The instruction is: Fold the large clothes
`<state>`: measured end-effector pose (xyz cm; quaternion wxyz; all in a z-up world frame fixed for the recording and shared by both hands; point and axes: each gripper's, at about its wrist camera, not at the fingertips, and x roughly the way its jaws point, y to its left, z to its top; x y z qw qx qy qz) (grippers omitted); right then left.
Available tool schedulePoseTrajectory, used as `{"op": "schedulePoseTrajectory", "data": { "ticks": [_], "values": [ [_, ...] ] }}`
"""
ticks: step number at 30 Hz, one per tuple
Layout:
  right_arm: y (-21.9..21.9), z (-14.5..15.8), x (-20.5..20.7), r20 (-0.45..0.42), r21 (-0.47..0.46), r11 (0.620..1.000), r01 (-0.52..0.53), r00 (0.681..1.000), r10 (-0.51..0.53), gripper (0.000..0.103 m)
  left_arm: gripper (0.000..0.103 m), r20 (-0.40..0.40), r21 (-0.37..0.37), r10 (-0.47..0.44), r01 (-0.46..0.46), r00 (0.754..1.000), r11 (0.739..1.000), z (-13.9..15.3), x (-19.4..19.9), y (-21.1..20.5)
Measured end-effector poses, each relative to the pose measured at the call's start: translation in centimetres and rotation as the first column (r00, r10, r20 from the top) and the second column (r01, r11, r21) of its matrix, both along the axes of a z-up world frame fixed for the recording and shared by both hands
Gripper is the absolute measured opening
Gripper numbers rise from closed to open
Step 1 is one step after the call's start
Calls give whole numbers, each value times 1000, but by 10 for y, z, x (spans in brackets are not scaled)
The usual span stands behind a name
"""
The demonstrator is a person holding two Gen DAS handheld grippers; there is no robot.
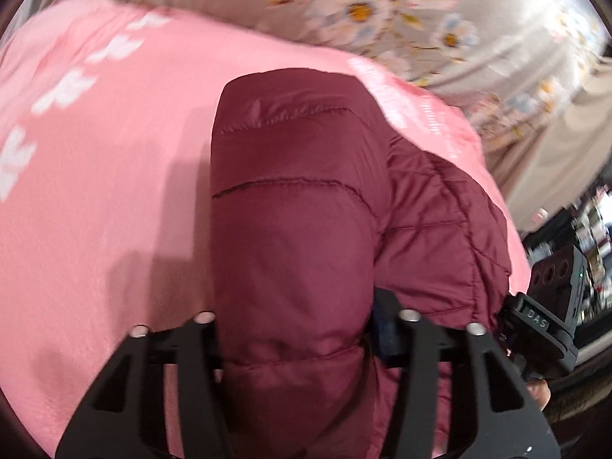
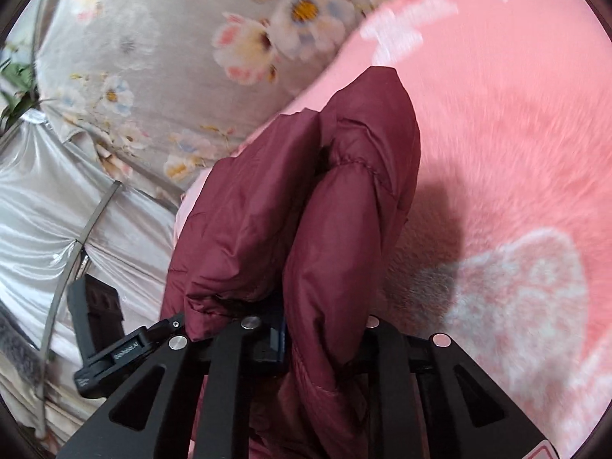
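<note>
Maroon puffer jacket (image 1: pixel 298 206) bunched above a pink blanket (image 1: pixel 107 160), clamped by the left gripper (image 1: pixel 294 336) and the right gripper (image 2: pixel 310 336). Folding looks mid-lift; next, both should carry the held edge across and lay it flat.

Left gripper (image 1: pixel 302 344): jaws closed around a thick fold of the jacket (image 1: pixel 298 199).
Right gripper (image 2: pixel 313 348): likewise clamped on padded fabric, close alongside.
</note>
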<state>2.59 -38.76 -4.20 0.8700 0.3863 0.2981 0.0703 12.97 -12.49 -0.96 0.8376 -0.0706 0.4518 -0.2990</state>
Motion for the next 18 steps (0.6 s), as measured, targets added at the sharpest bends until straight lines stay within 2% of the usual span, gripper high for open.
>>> {"op": "schedulePoseTrajectory", "data": {
  "ticks": [3, 7, 12, 18],
  "values": [
    [7, 34, -21, 68, -80, 996, 42, 997, -36, 17, 42, 84, -6, -37, 38, 996, 999, 30, -18, -7],
    [12, 81, -54, 172, -133, 986, 102, 982, -78, 17, 43, 189, -41, -82, 91, 979, 995, 73, -43, -9],
    [22, 135, -96, 304, -190, 966, 173, 946, -110, 17, 43, 316, -79, -120, 152, 941, 985, 124, -72, -7],
    [43, 180, -115, 400, -232, 947, 222, 909, -116, 17, 44, 427, -103, -133, 194, 894, 975, 168, -91, 10]
  ]
}}
